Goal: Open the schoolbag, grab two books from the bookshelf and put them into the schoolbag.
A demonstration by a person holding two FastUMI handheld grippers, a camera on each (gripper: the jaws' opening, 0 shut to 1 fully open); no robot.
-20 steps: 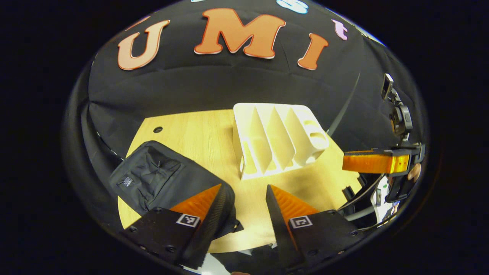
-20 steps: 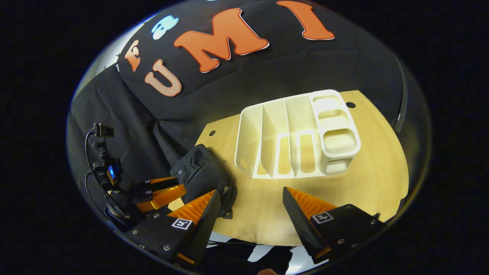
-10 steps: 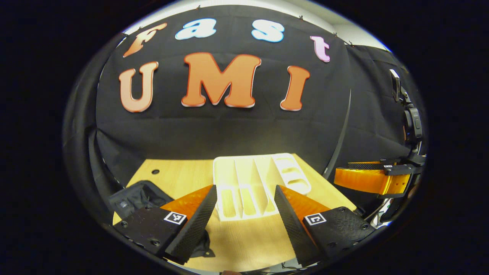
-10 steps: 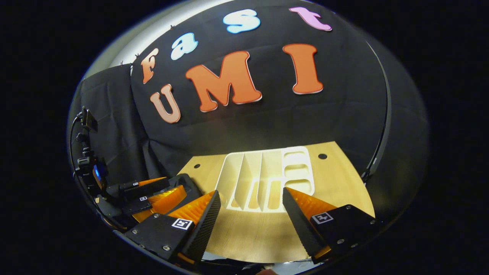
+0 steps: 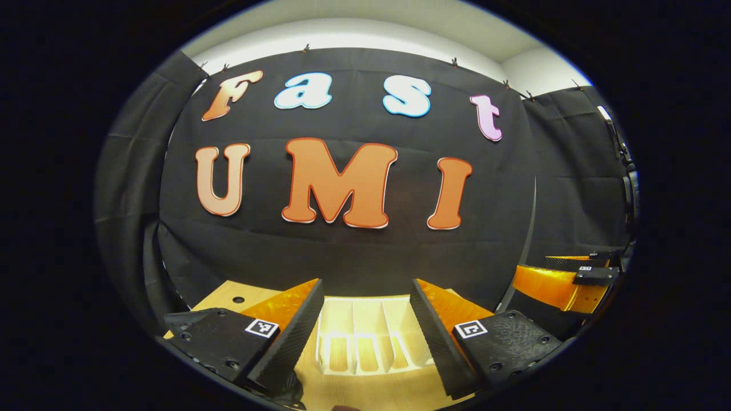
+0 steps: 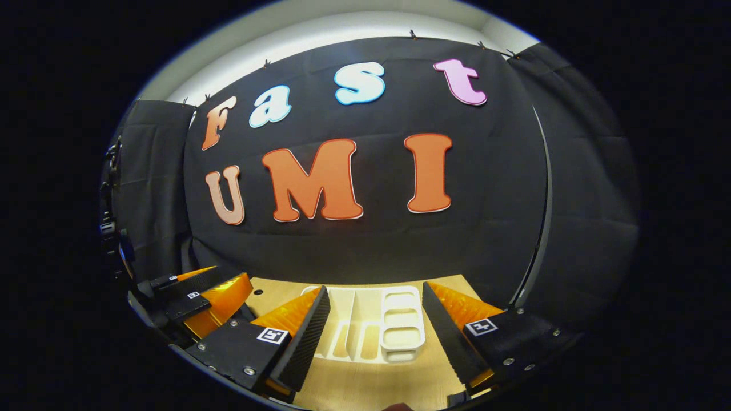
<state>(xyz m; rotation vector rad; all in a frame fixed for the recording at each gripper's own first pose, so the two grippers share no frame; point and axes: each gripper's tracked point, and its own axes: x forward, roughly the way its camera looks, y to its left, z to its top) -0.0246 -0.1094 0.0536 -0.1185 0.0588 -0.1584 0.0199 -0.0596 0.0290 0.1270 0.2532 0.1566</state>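
Note:
The white bookshelf (image 5: 365, 342) lies low in the left gripper view, framed by my left gripper (image 5: 366, 282), which is open and holds nothing. Its upright dividers show, and no book stands in the slots I can see. A dark scrap at the bottom edge may be the schoolbag (image 5: 285, 393); I cannot tell for sure. In the right gripper view the bookshelf (image 6: 371, 334) sits between the spread fingers of my right gripper (image 6: 376, 285), open and holding nothing. Both grippers hang above the table's near side, side by side.
The wooden table (image 6: 445, 374) carries the bookshelf, and its back edge meets the black cloth wall. The right gripper (image 5: 531, 271) shows at the right of the left gripper view. The left gripper (image 6: 228, 277) shows at the left of the right gripper view.
Both grippers have tipped upward, so the wall now takes up most of each view. The bookshelf has dropped toward the bottom, and the black schoolbag has slipped out past the lower edge.

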